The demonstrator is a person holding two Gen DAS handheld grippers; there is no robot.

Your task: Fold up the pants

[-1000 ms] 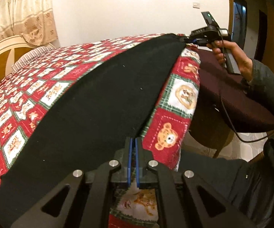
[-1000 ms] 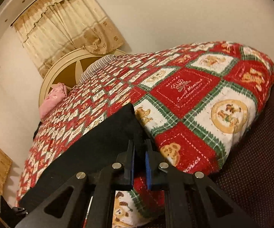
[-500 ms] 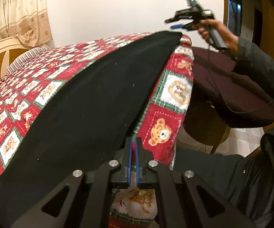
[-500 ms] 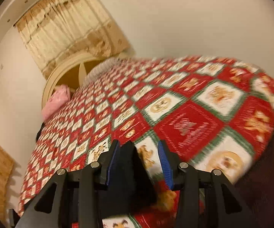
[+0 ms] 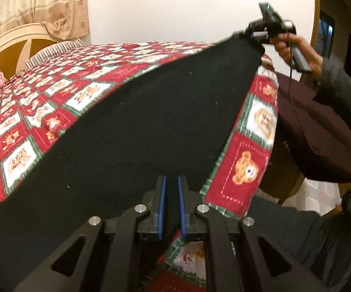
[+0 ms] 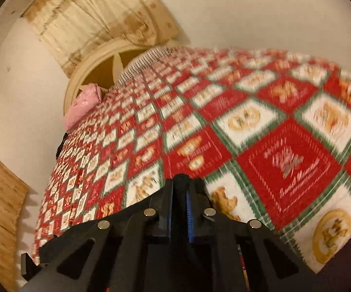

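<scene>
You saw the pants as matt black cloth, faintly linty, lying on a soft printed quilt of red, white and green fabric. Your left gripper looked matt black plastic with shiny metal pins and blue pads

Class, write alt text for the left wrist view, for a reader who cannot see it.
Black pants stretch across a bed under a red, green and white bear-print quilt. The left gripper, jaws opening, has the near edge between its pads; the right gripper, in a hand, pinches the far corner.
</scene>
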